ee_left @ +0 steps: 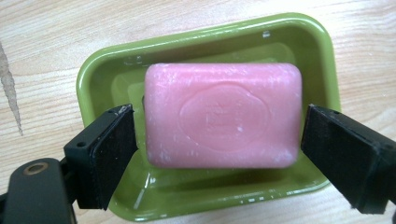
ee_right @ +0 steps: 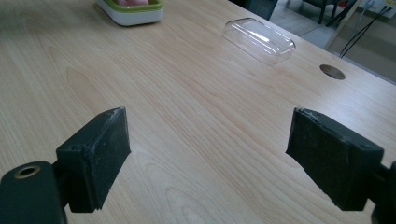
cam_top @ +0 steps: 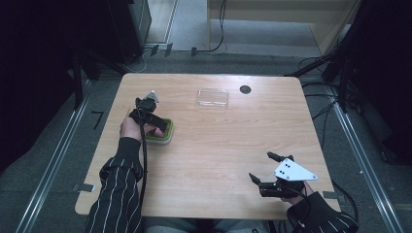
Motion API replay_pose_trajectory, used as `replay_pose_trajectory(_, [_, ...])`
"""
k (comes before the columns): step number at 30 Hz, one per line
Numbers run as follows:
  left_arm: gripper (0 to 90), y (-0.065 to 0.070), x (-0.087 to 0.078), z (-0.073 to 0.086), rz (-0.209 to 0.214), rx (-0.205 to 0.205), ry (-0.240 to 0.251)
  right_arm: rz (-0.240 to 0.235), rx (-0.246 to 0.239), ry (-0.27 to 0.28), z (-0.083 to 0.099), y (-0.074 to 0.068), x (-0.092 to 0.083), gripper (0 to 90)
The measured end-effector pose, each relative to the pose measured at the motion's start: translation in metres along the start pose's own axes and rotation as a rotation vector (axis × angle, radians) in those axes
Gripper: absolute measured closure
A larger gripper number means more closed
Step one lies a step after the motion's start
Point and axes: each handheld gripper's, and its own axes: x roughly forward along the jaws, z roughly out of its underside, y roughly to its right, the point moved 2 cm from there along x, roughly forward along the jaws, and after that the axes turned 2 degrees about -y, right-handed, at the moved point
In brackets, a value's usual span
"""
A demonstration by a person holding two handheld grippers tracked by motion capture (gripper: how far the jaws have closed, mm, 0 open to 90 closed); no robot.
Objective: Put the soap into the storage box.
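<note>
High view: wooden table (cam_top: pixel 218 160) w/ a green soap dish (cam_top: pixel 164 132) at approx 9 o'clock, a clear plastic lid (cam_top: pixel 212 97) toward 12, apart from the dish, and a small dark round disc (cam_top: pixel 245 89) just to the lid's right near the far edge. Left gripper (cam_top: pixel 156 127) hangs right over the dish, held by the left hand (cam_top: pixel 130 127) in a striped sleeve; its cable trails back along the forearm. Right gripper (cam_top: pixel 262 170) sits at approx 5 o'clock, near the front edge, well apart from the dish, grey three-cornered plate on top, jaws spread wide w/ nothing between them. Left gripper view: pink soap bar (ee_left: pixel 222 115) lies flat in the dish (ee_left: pixel 100 74), an oval stamp pressed in its top face. Jaws stand one at each short end of the bar, at 3 and 9; the left one looks just clear of the soap, the right one apart by a thin gap, so spread and not clamping, though contact is hard to judge at this angle. Right gripper view: jaws wide apart over bare wood, dish (ee_right: pixel 132 14) at 11 o'clock far off, lid (ee_right: pixel 258 40) at approx 1, disc (ee_right: pixel 332 71) at 2.
</note>
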Motion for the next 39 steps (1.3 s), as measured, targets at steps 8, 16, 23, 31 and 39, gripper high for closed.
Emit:
replay_pose_trajectory(8, [10.0, 0.006, -0.007, 0.006, -0.014, 0.035, -0.018, -0.001, -0.002, -0.001, -0.001, -0.001, 0.0, 13.8])
replay_pose_trajectory(16, [8.5, 0.013, -0.014, 0.016, -0.013, 0.061, -0.023, -0.001, -0.003, 0.0, -0.001, -0.001, 0.0, 13.8])
replay_pose_trajectory(23, [8.5, 0.014, -0.018, 0.027, -0.013, 0.075, -0.025, -0.003, -0.005, -0.002, -0.001, -0.002, 0.0, 13.8])
replay_pose_trajectory(31, [8.6, 0.016, -0.018, 0.045, -0.017, 0.088, -0.037, -0.004, -0.007, -0.001, -0.001, -0.002, 0.0, 13.8])
replay_pose_trajectory(39, [8.8, 0.019, -0.018, 0.06, -0.022, 0.09, -0.047, -0.006, -0.01, -0.001, -0.001, -0.002, 0.0, 13.8])
